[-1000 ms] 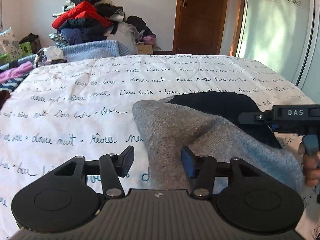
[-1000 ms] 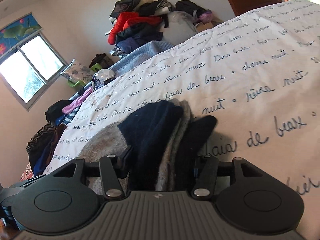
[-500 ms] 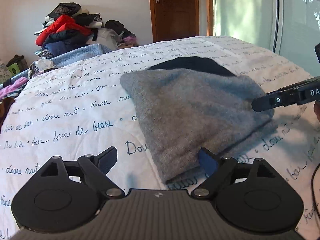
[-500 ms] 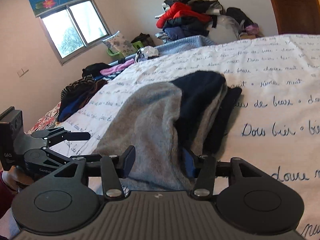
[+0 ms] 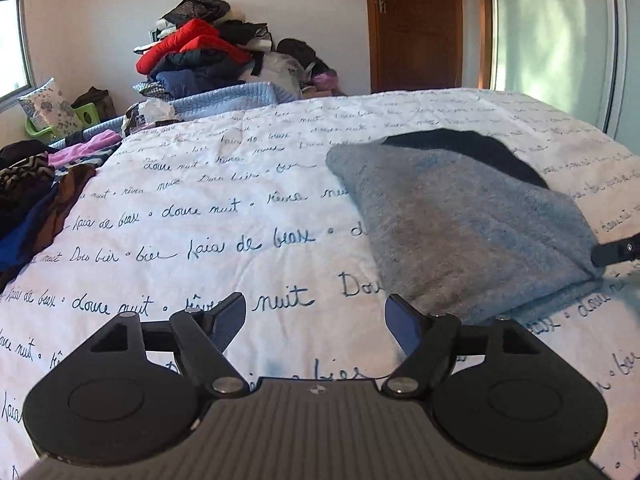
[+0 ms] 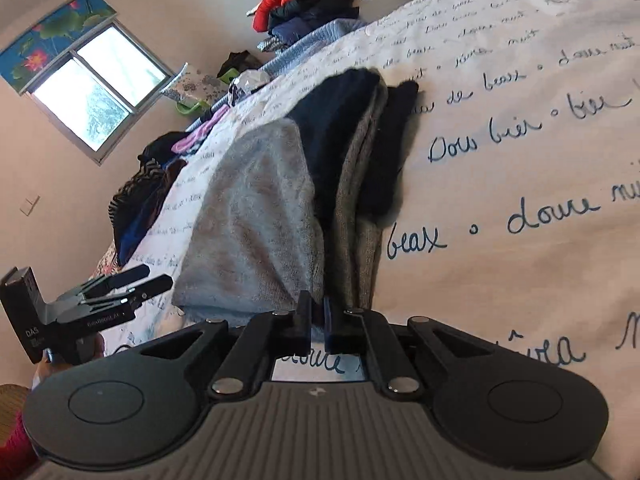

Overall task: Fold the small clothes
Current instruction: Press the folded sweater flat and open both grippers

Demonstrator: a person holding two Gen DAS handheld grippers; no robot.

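Grey garment (image 5: 464, 224) lies folded on the bed (image 5: 240, 216), dark navy layer (image 5: 472, 148) poking out at its far side; in the right wrist view the grey and navy layers (image 6: 336, 148) stack edge-on. Left hand-held gripper (image 5: 316, 316) is wide open and holds nothing, hovering over bare bedspread just beside the garment's near left corner. Right hand-held gripper (image 6: 317, 322) has its fingers nearly together at the garment's near edge; whether cloth is pinched between them, cannot tell. Bedspread carries repeated cursive print, readable as "douce nuit" and "Dou bie". The left gripper (image 6: 92, 304) seen from the right wrist reads "DAS"; a second small label there is too blurred. Bare bedspread to the left of the garment and on its far side, bed edge at far right. Loose clothes (image 5: 36, 192) heap along the bed's left edge, a blue blanket (image 5: 224, 98) at the far end, and a clothes pile (image 5: 208, 56) with a red item stands against the wall by a brown door (image 5: 416, 24)
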